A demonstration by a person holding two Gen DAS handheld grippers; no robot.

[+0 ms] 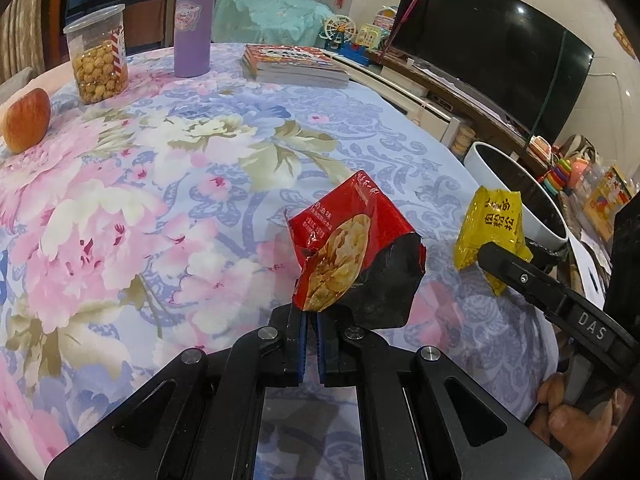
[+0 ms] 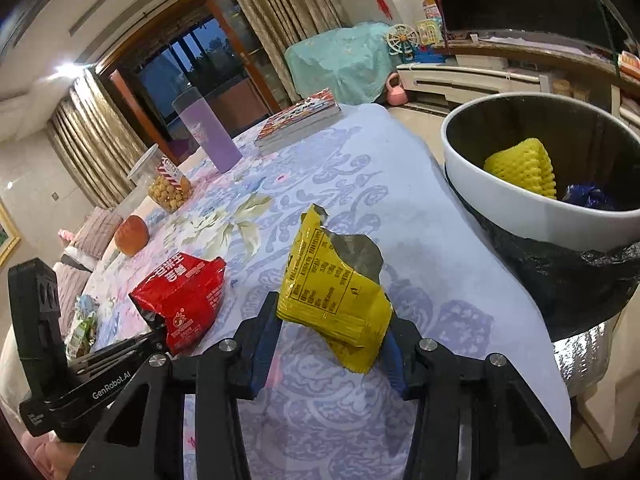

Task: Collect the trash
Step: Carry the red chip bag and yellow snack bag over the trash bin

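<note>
My left gripper (image 1: 311, 316) is shut on the bottom edge of a crumpled red snack wrapper (image 1: 348, 240), which stands up above the flowered tablecloth (image 1: 160, 184). In the right wrist view the same red wrapper (image 2: 184, 300) shows at the left, pinched by the left gripper (image 2: 160, 330). A yellow wrapper (image 2: 332, 292) sits between the blue pads of my right gripper (image 2: 332, 316), pressed from both sides and lifted off the cloth. The yellow wrapper (image 1: 492, 228) also shows at the right of the left wrist view. A white-rimmed bin (image 2: 520, 204) with a black liner stands past the table's right edge.
In the bin lie a yellow foam net (image 2: 524, 164) and something blue (image 2: 588, 196). On the table stand an apple (image 1: 26, 120), a clear jar of snacks (image 1: 100, 56), a purple flask (image 1: 192, 20) and stacked books (image 1: 292, 66). A television (image 1: 488, 48) is behind.
</note>
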